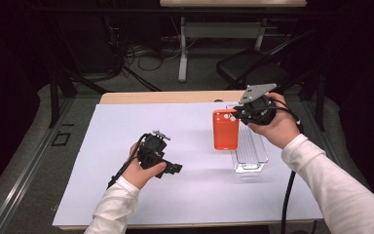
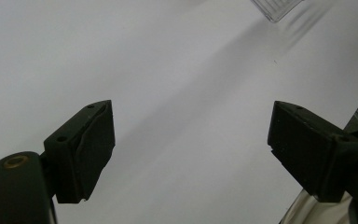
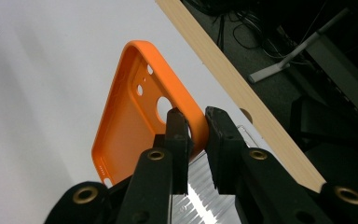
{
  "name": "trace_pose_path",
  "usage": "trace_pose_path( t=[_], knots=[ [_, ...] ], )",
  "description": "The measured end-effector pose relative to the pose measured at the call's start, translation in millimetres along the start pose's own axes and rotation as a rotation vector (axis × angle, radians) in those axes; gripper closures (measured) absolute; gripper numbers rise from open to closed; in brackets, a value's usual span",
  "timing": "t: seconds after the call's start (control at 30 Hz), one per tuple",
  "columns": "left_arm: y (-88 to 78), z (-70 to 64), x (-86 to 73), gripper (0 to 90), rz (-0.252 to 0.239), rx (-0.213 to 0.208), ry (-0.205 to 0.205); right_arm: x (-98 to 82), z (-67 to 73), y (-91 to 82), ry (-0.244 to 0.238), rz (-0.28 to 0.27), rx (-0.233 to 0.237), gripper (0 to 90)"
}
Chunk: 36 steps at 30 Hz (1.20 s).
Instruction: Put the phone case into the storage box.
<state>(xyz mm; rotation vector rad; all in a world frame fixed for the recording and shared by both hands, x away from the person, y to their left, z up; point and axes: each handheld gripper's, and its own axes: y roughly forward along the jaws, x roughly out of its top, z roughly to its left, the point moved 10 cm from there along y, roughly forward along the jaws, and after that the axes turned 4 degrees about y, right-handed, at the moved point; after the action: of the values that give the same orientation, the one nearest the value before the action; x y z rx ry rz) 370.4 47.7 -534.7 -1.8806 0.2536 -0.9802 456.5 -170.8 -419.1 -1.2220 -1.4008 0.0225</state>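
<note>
The right gripper (image 3: 196,122) had its jaws clamped on the rim of an orange soft plastic phone case (image 3: 135,116), gripping it by the edge nearest the camera cut-out. In the high view the case (image 1: 225,129) hung upright just beside a clear ribbed plastic tray (image 1: 251,151) on the white-covered desk (image 1: 126,131). The left gripper (image 1: 175,168) hovered well apart over bare desk, its jaws wide and empty.

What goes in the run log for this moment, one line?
right gripper: shut on orange phone case edge, case lifted | left gripper: open, nothing between jaws | clear tray: on white sheet
</note>
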Motion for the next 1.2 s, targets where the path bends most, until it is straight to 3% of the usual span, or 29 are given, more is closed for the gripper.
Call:
trace_pose_path(
  t=[0.2, 0.47, 0.83, 1.2],
  knots=[
    [-2.7, -3.2, -1.6, 0.9, 0.011, -0.022, 0.036, 6.2, -14.2, -5.0, -0.021, -0.011, -0.022, 79.9],
    [-6.6, -1.1, 2.1, 0.9, -0.025, -0.014, 0.023, 6.6, -32.5, -7.3, -0.044, -0.029, -0.042, 79.8],
    [-9.3, 1.3, 3.8, 0.9, -0.039, -0.020, 0.028, -1.6, -54.5, -3.8, -0.095, -0.028, -0.067, 79.9],
    [-10.6, 2.9, 2.9, 1.0, -0.045, -0.018, 0.029, -5.4, -74.6, 1.2, -0.130, -0.064, -0.090, 79.8]
  ],
)
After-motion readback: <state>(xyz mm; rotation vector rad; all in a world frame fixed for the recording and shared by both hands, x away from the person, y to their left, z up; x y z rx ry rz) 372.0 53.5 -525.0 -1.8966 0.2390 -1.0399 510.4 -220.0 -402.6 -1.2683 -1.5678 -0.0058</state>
